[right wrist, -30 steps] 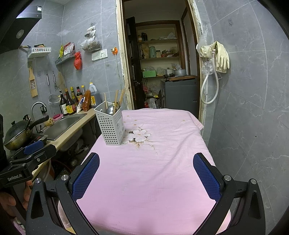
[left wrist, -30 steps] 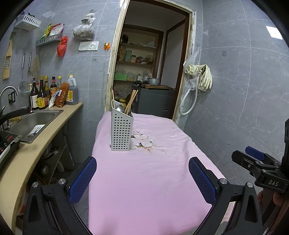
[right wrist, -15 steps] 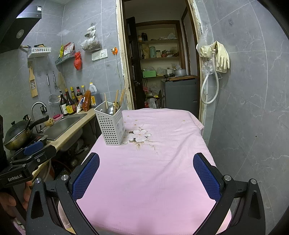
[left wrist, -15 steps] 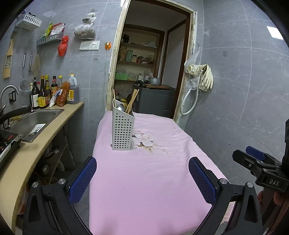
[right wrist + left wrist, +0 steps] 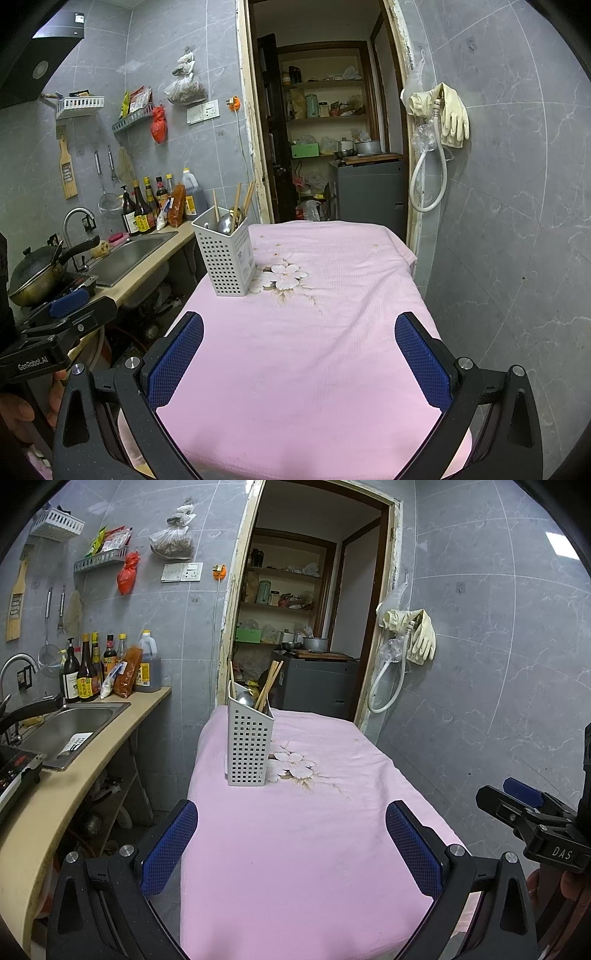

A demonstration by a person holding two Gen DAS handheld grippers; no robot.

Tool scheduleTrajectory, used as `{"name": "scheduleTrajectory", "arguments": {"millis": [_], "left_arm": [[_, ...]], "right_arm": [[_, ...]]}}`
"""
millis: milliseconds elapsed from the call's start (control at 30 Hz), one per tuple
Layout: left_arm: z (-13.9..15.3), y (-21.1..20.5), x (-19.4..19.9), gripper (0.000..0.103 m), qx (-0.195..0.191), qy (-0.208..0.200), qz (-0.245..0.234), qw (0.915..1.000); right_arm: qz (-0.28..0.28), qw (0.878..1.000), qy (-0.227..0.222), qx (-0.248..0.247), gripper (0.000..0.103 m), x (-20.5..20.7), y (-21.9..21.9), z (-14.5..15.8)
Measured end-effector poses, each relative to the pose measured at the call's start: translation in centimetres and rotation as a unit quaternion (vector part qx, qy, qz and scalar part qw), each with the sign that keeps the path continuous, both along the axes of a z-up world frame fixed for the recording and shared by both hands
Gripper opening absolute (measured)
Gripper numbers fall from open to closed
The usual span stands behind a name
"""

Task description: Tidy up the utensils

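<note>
A white perforated utensil holder (image 5: 248,744) (image 5: 226,256) stands upright on the pink cloth-covered table (image 5: 303,842) (image 5: 314,350), left of a flower print. Wooden chopsticks (image 5: 269,684) (image 5: 236,201) and a metal spoon (image 5: 244,698) (image 5: 224,223) stick out of it. My left gripper (image 5: 291,845) hangs open over the near end of the table, well short of the holder, nothing between its blue pads. My right gripper (image 5: 299,362) is open too, empty, over the same near end. Each gripper shows at the other view's edge, held by a hand.
A counter (image 5: 44,805) with a steel sink (image 5: 70,723) (image 5: 127,254), sauce bottles (image 5: 88,668) and a wok (image 5: 35,275) runs along the left. An open doorway (image 5: 306,627) behind the table leads to shelves. A tiled wall (image 5: 480,664) with hanging gloves closes the right side.
The left wrist view has shifted slightly, so the holder sits a little further right and nearer in it. The right gripper has held still. Both stay open.
</note>
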State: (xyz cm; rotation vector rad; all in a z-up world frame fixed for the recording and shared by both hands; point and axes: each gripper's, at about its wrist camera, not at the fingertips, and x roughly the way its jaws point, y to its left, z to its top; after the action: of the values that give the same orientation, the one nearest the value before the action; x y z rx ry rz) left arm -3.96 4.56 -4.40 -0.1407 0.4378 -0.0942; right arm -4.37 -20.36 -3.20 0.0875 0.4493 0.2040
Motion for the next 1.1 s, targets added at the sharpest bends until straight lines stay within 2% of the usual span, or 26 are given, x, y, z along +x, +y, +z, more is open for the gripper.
{"name": "scheduleTrajectory", "arguments": {"millis": [1100], "left_arm": [[-0.19,-0.2,0.3,0.103,0.008,0.009,0.006,0.9999]], "right_arm": [[0.005,1.0,0.006,0.002,0.102,0.19,-0.2,-0.9]]}}
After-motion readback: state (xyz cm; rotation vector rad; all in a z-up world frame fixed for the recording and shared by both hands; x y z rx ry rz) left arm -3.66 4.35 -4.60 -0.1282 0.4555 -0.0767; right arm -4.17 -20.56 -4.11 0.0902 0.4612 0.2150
